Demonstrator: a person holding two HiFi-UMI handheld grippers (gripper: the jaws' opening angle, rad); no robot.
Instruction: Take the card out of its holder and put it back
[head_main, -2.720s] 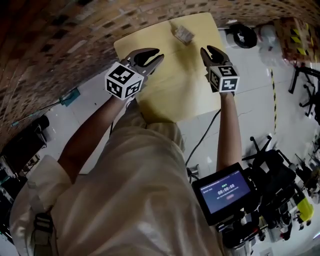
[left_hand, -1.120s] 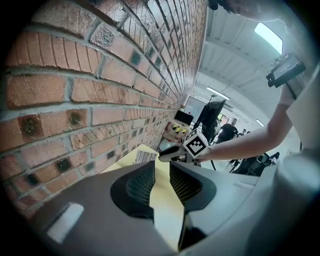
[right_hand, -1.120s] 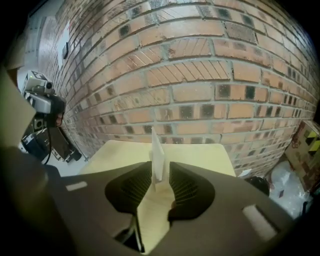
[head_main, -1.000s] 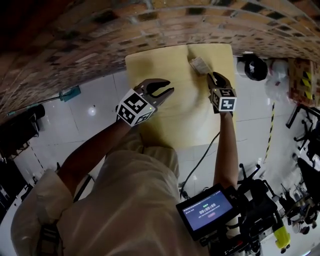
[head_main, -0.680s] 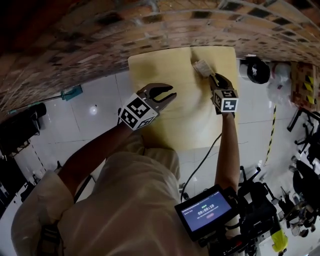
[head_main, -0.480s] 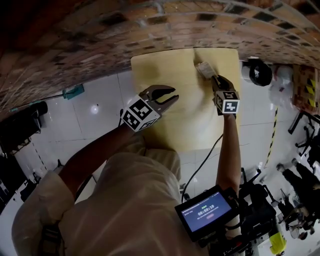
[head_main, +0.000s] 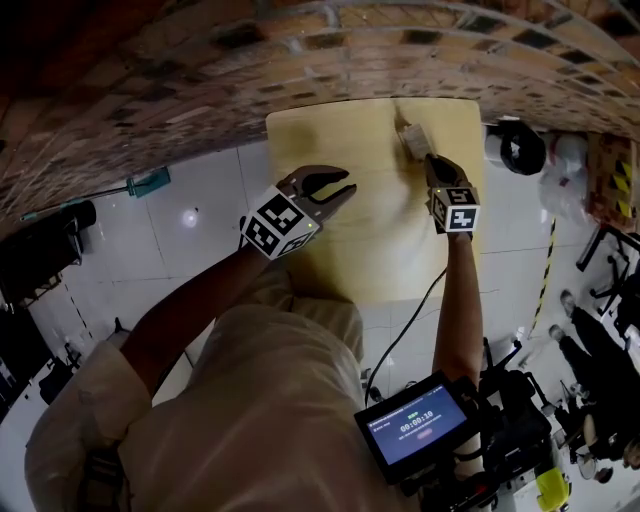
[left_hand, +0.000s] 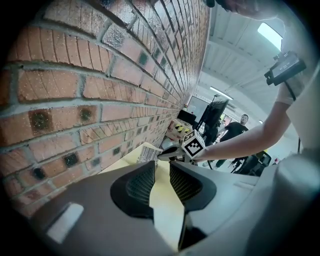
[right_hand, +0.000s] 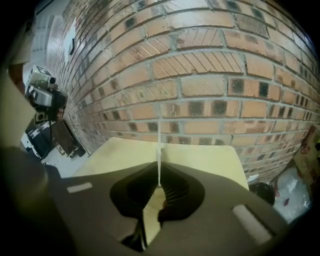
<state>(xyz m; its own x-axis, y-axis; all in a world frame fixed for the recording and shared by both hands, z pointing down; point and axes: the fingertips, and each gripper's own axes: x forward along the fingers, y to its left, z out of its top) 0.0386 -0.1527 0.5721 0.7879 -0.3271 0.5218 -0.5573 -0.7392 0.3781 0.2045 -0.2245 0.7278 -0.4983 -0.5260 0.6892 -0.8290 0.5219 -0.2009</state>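
The right gripper (head_main: 432, 160) has just been closing, and a thin white card (right_hand: 159, 150) is now pinched edge-on between its ribbed pads (right_hand: 172, 192). A second ago those jaws are seen apart, with the card just ahead of the tips. Whether the card alone is bitten, or its clear plastic holder (head_main: 410, 134) along with it, cannot be told.

The left gripper (head_main: 345, 186) is hardly shifted from before. Its jaws are spread, with nothing gripped, and only the pale yellow tabletop (head_main: 340, 140) is seen between the fingers. The card is held well ahead of them and off to their right.

Straight beyond the right fingertips the red brick wall (right_hand: 200, 75) is met, closing off the table's far edge. Out to the right of the right fingers a black round object (head_main: 520, 148) is left on the white tiled floor (head_main: 200, 250). Well behind both grippers a black monitor with a lit blue screen (head_main: 420, 428) is seen beside the person.
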